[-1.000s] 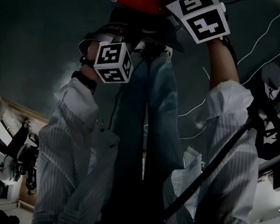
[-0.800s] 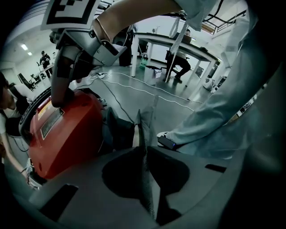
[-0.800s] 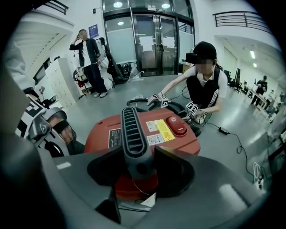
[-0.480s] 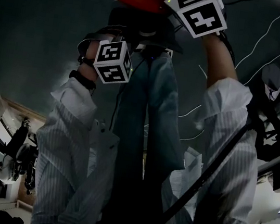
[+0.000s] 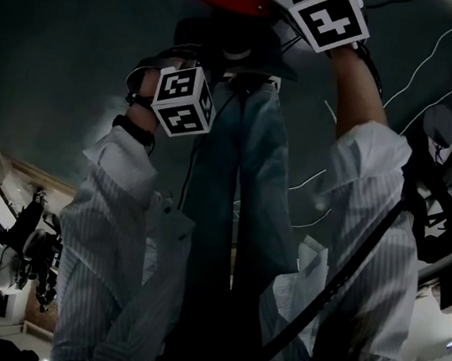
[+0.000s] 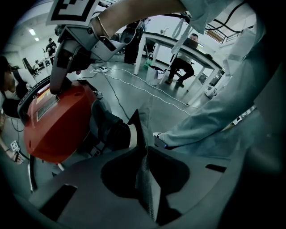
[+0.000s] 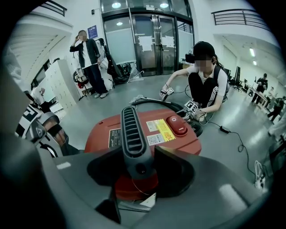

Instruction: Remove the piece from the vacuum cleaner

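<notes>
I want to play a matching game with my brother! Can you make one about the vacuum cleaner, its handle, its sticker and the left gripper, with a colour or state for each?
Things:
1. vacuum cleaner
2. handle
3. sticker
4. left gripper

Colour or state:
A. yellow
B. jaws together, nothing between them
C. red
D. dark, between the jaws of the right gripper

Pairs: 1-C, 2-D, 3-A, 4-B

The left gripper [image 6: 138, 129] is seen with its jaws closed together, nothing held between them. Beyond it, a red vacuum cleaner [image 6: 58, 127] is met at its top by the right gripper [image 6: 60, 82] (marker cube uppermost), and a dark shoe [image 6: 109, 129] is set just beside it.
</notes>
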A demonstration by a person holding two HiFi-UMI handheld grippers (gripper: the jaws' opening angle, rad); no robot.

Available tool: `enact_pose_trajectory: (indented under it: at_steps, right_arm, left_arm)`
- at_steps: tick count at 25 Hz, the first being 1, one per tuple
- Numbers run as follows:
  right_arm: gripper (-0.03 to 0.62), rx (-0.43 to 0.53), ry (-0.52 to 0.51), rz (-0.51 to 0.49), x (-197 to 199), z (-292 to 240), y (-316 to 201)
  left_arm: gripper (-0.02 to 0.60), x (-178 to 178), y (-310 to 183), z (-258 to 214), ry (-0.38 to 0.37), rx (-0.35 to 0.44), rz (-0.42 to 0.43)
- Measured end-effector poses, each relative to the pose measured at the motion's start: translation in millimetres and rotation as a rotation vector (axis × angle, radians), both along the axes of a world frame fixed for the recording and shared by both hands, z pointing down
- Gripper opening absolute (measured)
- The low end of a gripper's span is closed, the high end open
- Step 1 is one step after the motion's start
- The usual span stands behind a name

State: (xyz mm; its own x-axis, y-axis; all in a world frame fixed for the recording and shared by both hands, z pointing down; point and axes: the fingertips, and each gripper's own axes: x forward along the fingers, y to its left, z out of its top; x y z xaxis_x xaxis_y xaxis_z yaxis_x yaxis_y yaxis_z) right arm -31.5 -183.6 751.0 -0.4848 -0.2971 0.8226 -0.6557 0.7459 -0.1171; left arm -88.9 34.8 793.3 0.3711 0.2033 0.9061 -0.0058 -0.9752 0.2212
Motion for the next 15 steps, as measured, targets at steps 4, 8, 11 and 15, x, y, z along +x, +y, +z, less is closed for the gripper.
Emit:
enact_pose_trajectory:
  at_steps: [4,8,11,15]
  right_arm:
    - [0.187,-0.007,0.004,-0.004,-1,-2,-1]
    - [0.186,-0.006,0.004,-0.001,0,1,-1]
    - [0.184,0.013,-0.009,-0.003,-8,-3,2]
    - [0.187,0.065,-0.033,0.039,-6,-12,3]
  left_arm:
    - [0.051,1,14,-2,-0.001,-0.037,-0.034]
    - [0.023,-6,82,3,-0.016,-0.180,0.042]
    - [0.025,-10,100,0,0.027,-0.222,-0.117]
    - [0.025,-3,73,-10,0.057,-0.236,-0.249]
